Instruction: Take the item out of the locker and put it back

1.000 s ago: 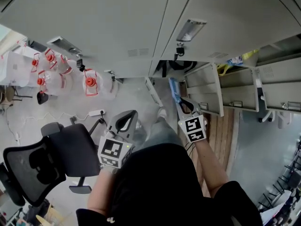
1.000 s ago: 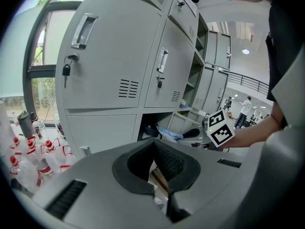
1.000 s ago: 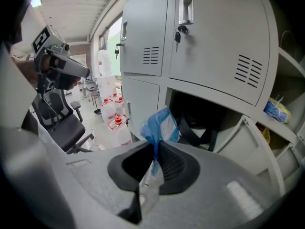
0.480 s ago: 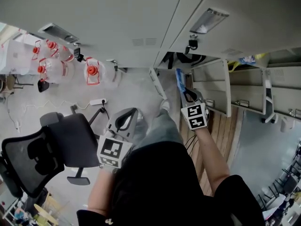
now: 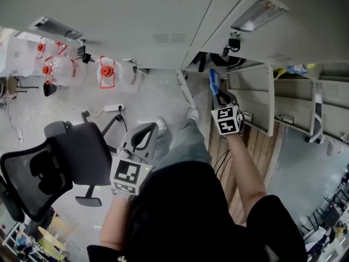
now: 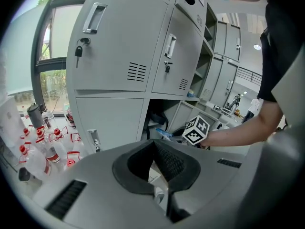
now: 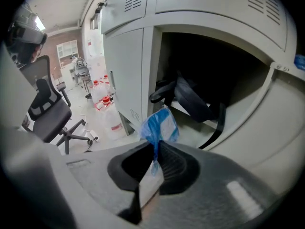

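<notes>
My right gripper (image 5: pixel 220 96) is shut on a blue-and-white plastic packet (image 5: pixel 214 80), held just in front of the open lower locker compartment (image 5: pixel 211 63). In the right gripper view the packet (image 7: pixel 160 124) sticks up from between the closed jaws of that gripper (image 7: pixel 156 148), and the dark compartment (image 7: pixel 224 66) lies right behind it. A black bag with straps (image 7: pixel 191 100) lies inside the locker. My left gripper (image 5: pixel 143 141) hangs low beside the person's leg. In its own view the left gripper (image 6: pixel 153 145) is shut with nothing in it.
A black office chair (image 5: pixel 61 167) stands at the left. Water bottles with red caps (image 5: pixel 104 72) and a power strip (image 5: pixel 112 108) are on the floor by the lockers. Open locker doors (image 5: pixel 254 100) jut out at the right above a wooden floor strip (image 5: pixel 241 165).
My right gripper has carried the packet up and closer to the open locker compartment. The left gripper has hardly moved.
</notes>
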`<act>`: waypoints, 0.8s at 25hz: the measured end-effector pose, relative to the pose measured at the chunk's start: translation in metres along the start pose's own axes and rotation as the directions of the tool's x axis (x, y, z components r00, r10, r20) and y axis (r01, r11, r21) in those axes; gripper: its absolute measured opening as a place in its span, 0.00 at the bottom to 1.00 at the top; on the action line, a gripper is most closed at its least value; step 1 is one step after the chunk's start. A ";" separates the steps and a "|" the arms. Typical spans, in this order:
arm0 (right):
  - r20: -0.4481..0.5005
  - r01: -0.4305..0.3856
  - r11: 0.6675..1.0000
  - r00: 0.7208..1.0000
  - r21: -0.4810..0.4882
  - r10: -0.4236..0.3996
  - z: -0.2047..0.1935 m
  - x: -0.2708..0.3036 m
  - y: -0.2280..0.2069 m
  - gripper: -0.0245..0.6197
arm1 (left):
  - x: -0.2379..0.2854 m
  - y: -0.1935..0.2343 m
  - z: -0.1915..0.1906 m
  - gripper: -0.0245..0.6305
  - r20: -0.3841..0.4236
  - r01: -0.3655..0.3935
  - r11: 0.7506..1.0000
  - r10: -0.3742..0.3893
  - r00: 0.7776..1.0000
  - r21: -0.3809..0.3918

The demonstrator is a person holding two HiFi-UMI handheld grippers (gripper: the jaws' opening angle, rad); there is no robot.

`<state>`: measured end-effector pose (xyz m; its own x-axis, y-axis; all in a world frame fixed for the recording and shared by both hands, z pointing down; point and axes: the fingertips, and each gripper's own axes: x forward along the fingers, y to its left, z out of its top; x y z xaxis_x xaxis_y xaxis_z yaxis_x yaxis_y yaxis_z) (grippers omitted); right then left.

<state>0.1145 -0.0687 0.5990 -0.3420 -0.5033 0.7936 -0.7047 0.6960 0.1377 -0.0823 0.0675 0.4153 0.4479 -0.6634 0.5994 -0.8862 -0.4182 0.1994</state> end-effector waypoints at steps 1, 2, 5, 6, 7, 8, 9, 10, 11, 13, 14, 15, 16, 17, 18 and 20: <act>-0.006 0.000 1.000 1.000 0.001 0.000 -0.003 0.005 -0.001 0.08 | 0.000 -0.001 -0.001 0.05 -0.003 0.000 1.000 0.000 1.000 0.000; -0.016 0.002 1.000 1.000 0.003 -0.002 -0.005 0.010 -0.001 0.08 | 0.001 -0.002 -0.002 0.05 -0.007 0.000 1.000 0.000 1.000 0.000; -0.050 0.014 1.000 0.999 -0.003 -0.014 -0.013 0.023 -0.002 0.08 | 0.003 -0.003 -0.007 0.05 -0.017 0.001 1.000 -0.001 1.000 0.001; -0.059 0.018 1.000 0.998 -0.006 -0.018 -0.015 0.028 -0.003 0.08 | 0.004 -0.004 -0.008 0.05 -0.020 0.002 1.000 -0.002 1.000 0.002; -0.066 0.023 1.000 0.998 -0.009 -0.024 -0.017 0.033 -0.004 0.08 | 0.004 -0.004 -0.009 0.05 -0.023 0.004 1.000 -0.004 1.000 0.002; -0.072 0.028 1.000 0.997 -0.011 -0.029 -0.020 0.039 -0.005 0.08 | 0.003 -0.005 -0.011 0.05 -0.027 0.006 1.000 -0.006 1.000 0.002; -0.079 0.033 0.999 0.996 -0.014 -0.034 -0.023 0.044 -0.005 0.08 | 0.003 -0.005 -0.014 0.05 -0.032 0.007 1.000 -0.007 0.999 0.002; -0.086 0.037 0.999 0.996 -0.017 -0.038 -0.025 0.049 -0.005 0.08 | 0.002 -0.005 -0.016 0.05 -0.037 0.008 1.000 -0.008 0.999 0.002; -0.094 0.040 0.999 0.995 -0.021 -0.042 -0.028 0.054 -0.005 0.08 | 0.001 -0.005 -0.018 0.05 -0.042 0.009 1.000 -0.009 0.999 0.001; -0.110 0.047 0.999 0.993 -0.027 -0.050 -0.034 0.064 -0.005 0.08 | -0.001 -0.004 -0.022 0.05 -0.049 0.008 1.000 -0.008 0.999 -0.002; -0.118 0.052 0.998 0.991 -0.030 -0.055 -0.037 0.068 -0.006 0.08 | -0.002 -0.003 -0.023 0.05 -0.051 0.007 1.000 -0.007 0.999 -0.003; -0.125 0.058 0.998 0.990 -0.032 -0.061 -0.040 0.073 -0.007 0.08 | -0.003 -0.002 -0.024 0.05 -0.053 0.006 1.000 -0.006 0.999 -0.002; -0.133 0.063 0.997 0.989 -0.033 -0.067 -0.043 0.078 -0.008 0.08 | -0.003 0.000 -0.025 0.05 -0.054 0.004 1.000 -0.004 0.999 -0.001; -0.141 0.068 0.997 0.987 -0.036 -0.072 -0.046 0.083 -0.009 0.08 | -0.003 0.001 -0.026 0.05 -0.055 0.003 1.000 -0.003 0.998 -0.001; -0.149 0.071 0.997 0.986 -0.039 -0.076 -0.049 0.088 -0.010 0.08 | -0.004 0.002 -0.027 0.05 -0.055 0.001 1.000 -0.001 0.998 -0.002; -0.164 0.076 0.996 0.983 -0.046 -0.082 -0.054 0.098 -0.011 0.08 | -0.005 0.004 -0.030 0.05 -0.056 -0.002 1.000 0.002 0.998 -0.002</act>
<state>0.1224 -0.0982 0.7071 -0.1764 -0.4681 0.8659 -0.6995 0.6785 0.2243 -0.0913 0.0878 0.4362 0.4389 -0.6281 0.6426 -0.8873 -0.4158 0.1996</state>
